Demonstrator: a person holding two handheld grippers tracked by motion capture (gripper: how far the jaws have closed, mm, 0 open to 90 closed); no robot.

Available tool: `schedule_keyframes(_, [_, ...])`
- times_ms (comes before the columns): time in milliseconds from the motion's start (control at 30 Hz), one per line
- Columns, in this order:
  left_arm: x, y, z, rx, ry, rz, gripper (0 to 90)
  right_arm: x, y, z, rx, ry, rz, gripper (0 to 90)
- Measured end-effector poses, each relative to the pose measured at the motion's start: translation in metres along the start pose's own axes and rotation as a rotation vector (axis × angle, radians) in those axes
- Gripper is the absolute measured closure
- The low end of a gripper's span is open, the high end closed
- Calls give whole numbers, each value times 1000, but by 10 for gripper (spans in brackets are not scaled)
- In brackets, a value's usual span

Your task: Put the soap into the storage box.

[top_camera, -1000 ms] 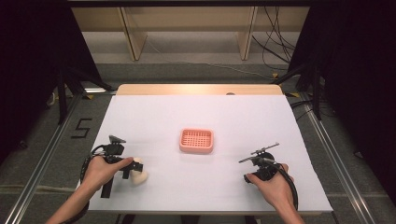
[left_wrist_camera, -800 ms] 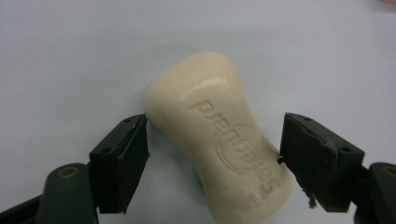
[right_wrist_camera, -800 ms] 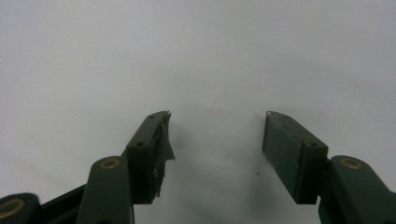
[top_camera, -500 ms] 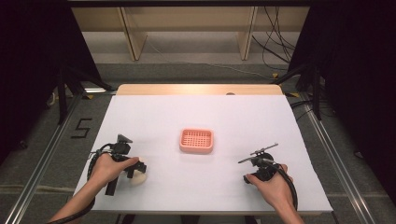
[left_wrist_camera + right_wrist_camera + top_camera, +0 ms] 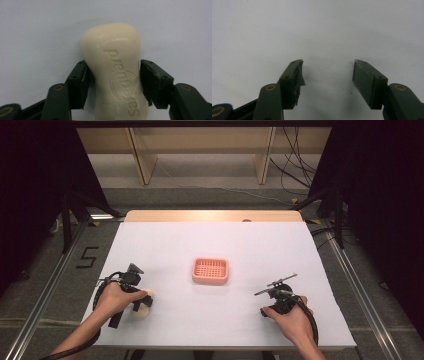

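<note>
A cream bar of soap (image 5: 117, 75) with embossed lettering lies on the white table, low at the left (image 5: 142, 312). My left gripper (image 5: 113, 75) stands over it with a black jaw on each side of the bar, at or nearly at its flanks, spread as wide as the right gripper's. In the high view this left gripper (image 5: 140, 301) is held in the person's left hand. My right gripper (image 5: 327, 72) is open over bare table with nothing between its fingers, low at the right (image 5: 265, 311). A small pink slotted basket (image 5: 210, 270) sits mid-table, empty.
The white table sheet (image 5: 215, 240) ends in a wooden strip (image 5: 210, 215) at the far edge. Metal rails run along both sides on the floor. A cable trails from each gripper back along the forearms.
The left hand has shifted a little right and down onto the soap, so its jaws now flank the bar. The right gripper has hardly moved.
</note>
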State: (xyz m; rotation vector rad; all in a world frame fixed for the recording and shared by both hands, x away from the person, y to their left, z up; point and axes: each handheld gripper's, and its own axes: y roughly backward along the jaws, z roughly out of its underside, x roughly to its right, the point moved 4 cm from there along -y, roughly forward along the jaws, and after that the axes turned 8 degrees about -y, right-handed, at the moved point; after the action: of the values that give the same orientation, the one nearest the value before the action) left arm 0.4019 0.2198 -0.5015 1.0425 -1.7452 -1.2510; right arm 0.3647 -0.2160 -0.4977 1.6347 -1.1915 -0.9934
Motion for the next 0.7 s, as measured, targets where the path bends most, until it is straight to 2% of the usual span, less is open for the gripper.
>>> schedule_keyframes(33, [0, 0, 0, -9, -10, 1, 449, 1, -1, 0, 0, 1, 0, 418])
schedule_keyframes(67, [4, 0, 1, -19, 33, -1, 459, 1, 0, 0, -1, 2, 0, 418])
schedule_keyframes(100, [4, 0, 1, -17, 16, -8, 467, 0, -1, 0, -5, -6, 3, 417])
schedule_keyframes(133, [4, 0, 1, -17, 16, -8, 471, 0, -1, 0, -5, -6, 3, 417])
schedule_keyframes(167, [4, 1, 1, -40, -7, -6, 474, -2, 0, 0, -3, -11, -13, 416])
schedule_keyframes(233, [3, 0, 1, -49, -33, -15, 474, -2, 0, 0, -3, -11, -13, 416])
schedule_keyframes(267, [5, 0, 1, -50, -12, -13, 474, -2, 0, 0, -3, -11, -13, 416])
schedule_keyframes(467, [5, -1, 0, -54, -12, -11, 468, -2, 0, 0, -5, -12, -15, 415])
schedule_keyframes(533, [4, 0, -1, -71, -9, -5, 466, -2, 0, 0, -3, -10, -14, 414])
schedule_keyframes(600, [3, 1, -1, -80, -25, -8, 461, -2, 0, 0, 1, -1, -25, 414])
schedule_keyframes(633, [4, 1, -1, -85, -24, -9, 460, -3, 0, 0, -5, -16, -19, 414])
schedule_keyframes(700, [5, 0, -1, -79, -7, -8, 459, -3, 0, 0, -6, -14, -19, 414])
